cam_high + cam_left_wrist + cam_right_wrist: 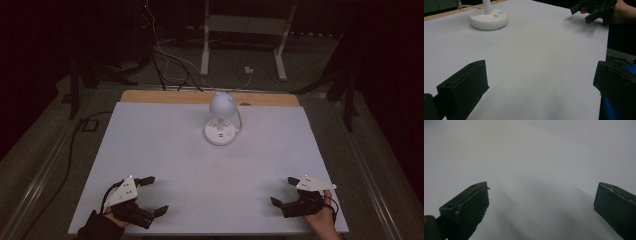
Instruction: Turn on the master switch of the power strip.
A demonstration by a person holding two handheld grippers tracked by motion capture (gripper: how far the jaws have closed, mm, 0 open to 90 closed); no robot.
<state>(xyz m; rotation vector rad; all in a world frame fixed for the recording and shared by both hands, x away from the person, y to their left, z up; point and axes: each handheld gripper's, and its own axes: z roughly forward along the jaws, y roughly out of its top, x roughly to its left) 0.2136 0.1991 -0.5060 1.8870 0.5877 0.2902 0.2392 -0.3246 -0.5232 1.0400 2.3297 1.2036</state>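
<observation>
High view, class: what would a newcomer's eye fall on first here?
First the white desk lamp, standing alone toward the far middle of the pale table, its round head above a round base. Then the two black grippers at the near edge, the left gripper and the right gripper, both with jaws apart, holding nothing.

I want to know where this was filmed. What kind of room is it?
Probably a lab or workshop set up for recording. A white-topped wooden table holds a small white desk lamp with a round base. Loose cables trail over the dark floor behind, near a white metal stand.
</observation>
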